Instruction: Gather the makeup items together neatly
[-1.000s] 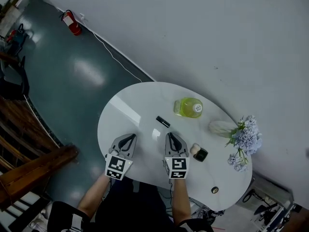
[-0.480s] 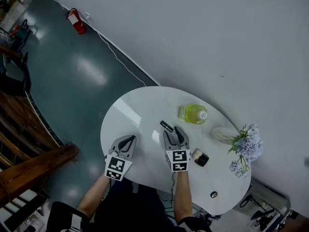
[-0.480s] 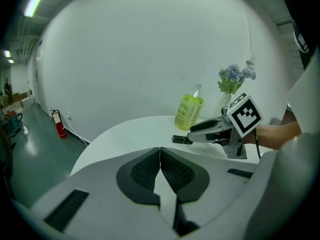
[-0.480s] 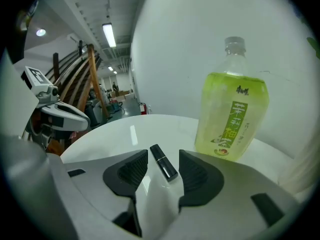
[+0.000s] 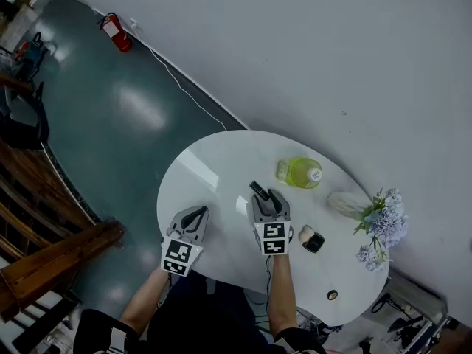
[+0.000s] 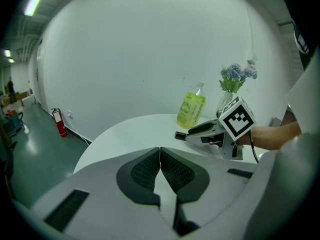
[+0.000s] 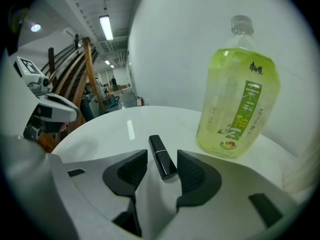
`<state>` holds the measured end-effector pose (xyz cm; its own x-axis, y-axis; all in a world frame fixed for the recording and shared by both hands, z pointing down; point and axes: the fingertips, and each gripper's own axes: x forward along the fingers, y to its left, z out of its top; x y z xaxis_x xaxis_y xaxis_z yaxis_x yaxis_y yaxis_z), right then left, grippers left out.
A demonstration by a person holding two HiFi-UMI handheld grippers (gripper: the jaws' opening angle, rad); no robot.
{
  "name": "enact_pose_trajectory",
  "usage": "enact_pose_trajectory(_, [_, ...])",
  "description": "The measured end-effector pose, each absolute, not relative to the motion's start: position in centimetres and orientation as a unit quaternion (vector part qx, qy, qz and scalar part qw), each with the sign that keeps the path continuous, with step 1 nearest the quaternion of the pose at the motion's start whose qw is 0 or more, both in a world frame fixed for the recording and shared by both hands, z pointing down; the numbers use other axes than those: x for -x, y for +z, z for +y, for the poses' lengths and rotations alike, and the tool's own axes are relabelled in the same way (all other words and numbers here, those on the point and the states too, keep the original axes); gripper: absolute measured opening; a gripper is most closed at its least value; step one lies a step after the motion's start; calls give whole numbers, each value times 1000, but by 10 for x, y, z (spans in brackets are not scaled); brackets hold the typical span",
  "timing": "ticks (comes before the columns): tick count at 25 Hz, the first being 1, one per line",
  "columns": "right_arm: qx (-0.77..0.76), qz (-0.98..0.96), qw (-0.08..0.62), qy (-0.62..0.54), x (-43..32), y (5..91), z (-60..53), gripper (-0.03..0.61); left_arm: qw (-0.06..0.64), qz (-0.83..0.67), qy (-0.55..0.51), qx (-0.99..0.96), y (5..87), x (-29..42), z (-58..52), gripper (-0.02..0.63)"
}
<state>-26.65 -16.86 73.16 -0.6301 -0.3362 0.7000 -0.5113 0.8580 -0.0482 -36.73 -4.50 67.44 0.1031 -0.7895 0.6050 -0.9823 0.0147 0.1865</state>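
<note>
- A white oval tabletop seen from above, with a person at its 6 o'clock edge holding a gripper in each hand.
- The right gripper has just been opening its jaws. They now stand apart around a black lipstick, which lies flat on the tabletop, and the pads do not press on it.
- The left gripper is at 9 o'clock from the right one, well apart, with its jaws closed together on nothing.
- A green drink bottle stands upright near the lipstick, at its 2 o'clock.
- A beige makeup sponge and a black compact sit side by side at 3 o'clock from the right gripper.
- A vase of pale blue flowers is near the tabletop's 3 o'clock edge.
</note>
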Motion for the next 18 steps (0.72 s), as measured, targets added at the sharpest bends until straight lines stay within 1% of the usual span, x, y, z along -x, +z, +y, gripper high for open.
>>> enact_pose_trajectory(10, [-239, -886, 380, 117, 267, 741, -164, 189, 293, -650, 163, -682, 673, 372, -42, 20])
enact_pose_trajectory(13, [-251, -882, 382, 116, 265, 740, -165, 118, 292, -650, 163, -682, 671, 372, -41, 20])
enact_pose_trajectory(18, [-255, -881, 377, 133, 261, 740, -165, 115, 285, -647, 163, -688, 664, 366, -41, 20])
